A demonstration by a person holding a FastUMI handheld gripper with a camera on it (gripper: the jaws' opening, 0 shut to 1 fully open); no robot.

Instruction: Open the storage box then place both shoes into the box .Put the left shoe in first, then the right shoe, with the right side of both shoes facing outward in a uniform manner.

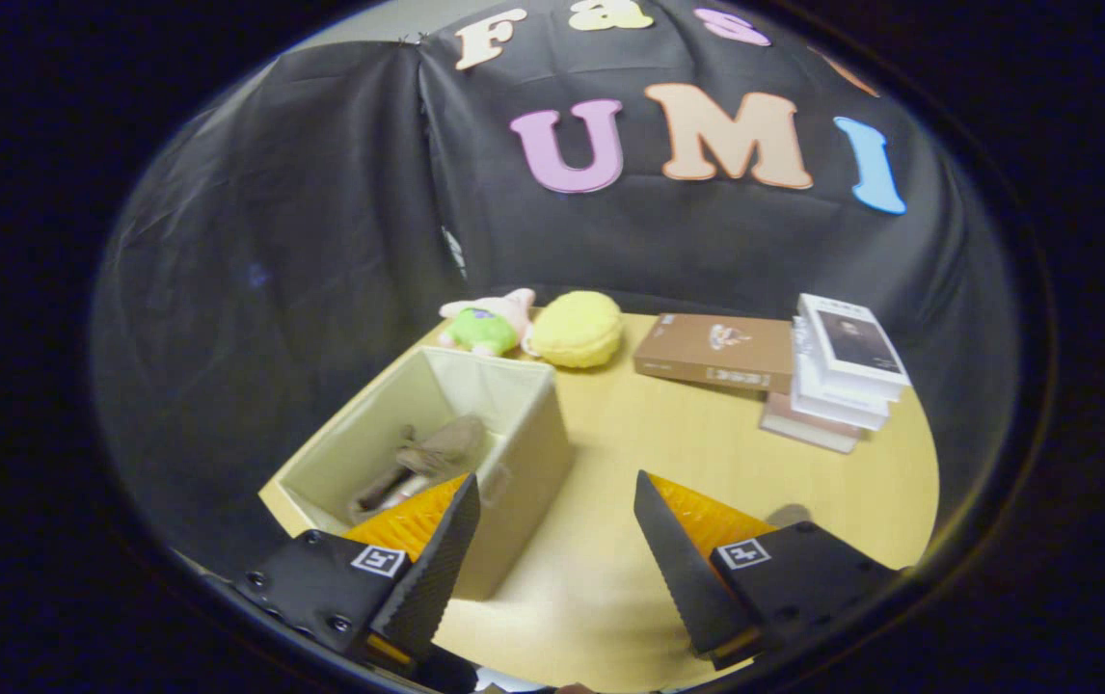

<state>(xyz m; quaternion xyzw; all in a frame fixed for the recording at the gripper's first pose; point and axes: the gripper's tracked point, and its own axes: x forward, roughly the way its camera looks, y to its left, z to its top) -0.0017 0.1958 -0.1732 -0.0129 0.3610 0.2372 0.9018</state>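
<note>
the gripper (557, 540) hangs above a pale wooden tabletop (707, 463) with its two fingers spread wide and nothing between them. just ahead of the left finger stands the cream fabric storage box (524, 439), square, open at the top with no lid on it, its near corner reaching in between the fingers. inside it, on the bottom, lies a brownish-grey soft shoe (427, 458), on its side or slumped, though the exact pose is hard to read; whether a second shoe lies with it cannot be told, as the left finger covers part of the inside. judging by this, the box is already open and at least one shoe is in. the shoe looks light and floppy, so it would likely fold if pinched at the toe; the firmer heel or the collar edge seems the better place to take hold, with a modest squeeze. the box walls look thin and pliable and may give or slide if knocked by a finger on the way in. beyond the box, by the black cloth, rest a pink and green plush toy (485, 323) and a round yellow cushion (579, 330); well apart beyond the right finger lie a flat brown book (716, 352) and a stack of white books (842, 371).
</note>
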